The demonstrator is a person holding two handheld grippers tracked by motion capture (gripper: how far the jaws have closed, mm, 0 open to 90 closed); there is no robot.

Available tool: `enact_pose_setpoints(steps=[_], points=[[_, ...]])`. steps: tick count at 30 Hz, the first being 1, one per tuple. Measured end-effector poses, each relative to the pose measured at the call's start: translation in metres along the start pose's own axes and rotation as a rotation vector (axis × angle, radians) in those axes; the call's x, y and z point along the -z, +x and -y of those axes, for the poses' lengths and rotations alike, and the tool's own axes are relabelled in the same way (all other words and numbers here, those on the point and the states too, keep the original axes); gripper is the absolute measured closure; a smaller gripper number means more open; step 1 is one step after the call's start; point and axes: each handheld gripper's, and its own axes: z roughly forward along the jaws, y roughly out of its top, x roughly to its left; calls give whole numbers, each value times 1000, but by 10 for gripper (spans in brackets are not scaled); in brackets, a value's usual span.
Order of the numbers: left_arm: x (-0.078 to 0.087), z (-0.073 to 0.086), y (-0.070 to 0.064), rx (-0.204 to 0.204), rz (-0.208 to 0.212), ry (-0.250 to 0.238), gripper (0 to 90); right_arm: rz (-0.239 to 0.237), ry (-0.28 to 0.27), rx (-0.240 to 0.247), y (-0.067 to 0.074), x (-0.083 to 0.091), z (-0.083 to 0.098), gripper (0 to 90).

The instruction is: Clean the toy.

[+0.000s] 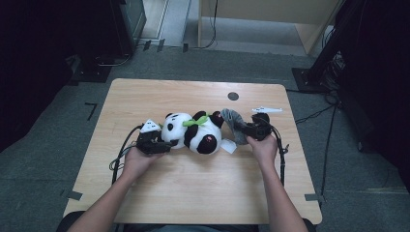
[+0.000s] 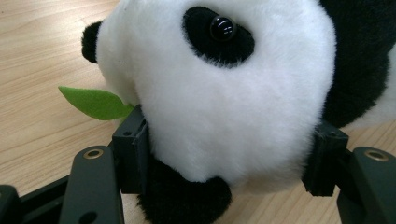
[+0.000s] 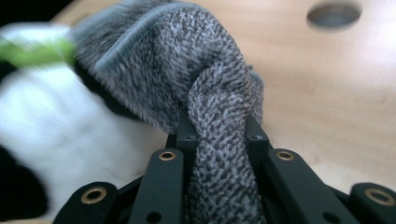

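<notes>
Right gripper (image 3: 219, 133) pinches the grey sock (image 3: 187, 70); left gripper (image 2: 229, 158) clamps the panda (image 2: 224, 107); pulling hard, I judge the knit could slip free.

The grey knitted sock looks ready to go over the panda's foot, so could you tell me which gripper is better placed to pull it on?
Probably the right gripper: its jaws pinch the grey sock beside the panda, while the left gripper clamps the panda's head.
</notes>
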Motion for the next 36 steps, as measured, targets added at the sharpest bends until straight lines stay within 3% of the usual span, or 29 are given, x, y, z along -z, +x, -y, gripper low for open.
enact_pose_setpoints(steps=[4, 11, 16, 21, 24, 26, 30, 36], points=[[0, 0, 0, 0, -1, 1, 331, -25, -80, 30, 14, 16, -11, 763], [-1, 0, -1, 4, -3, -2, 331, -68, -125, 155, 52, 20, -30, 759], [-1, 0, -3, 6, -9, -6, 330, -113, -134, 219, 74, 13, -39, 757], [-1, 1, -3, 3, -11, -7, 330, -164, -77, 253, 87, -6, -39, 755], [-1, 2, -3, -1, -14, -6, 330, -188, -34, 262, 90, -19, -35, 750], [-1, 2, -3, -11, -15, -1, 331, -179, 3, 269, 88, -28, -30, 748], [-1, 2, -5, -17, -15, -2, 331, -198, 19, 216, 77, -31, -24, 750], [-1, 1, -5, -14, -16, -1, 331, -185, 3, 207, 66, -30, -16, 752]])
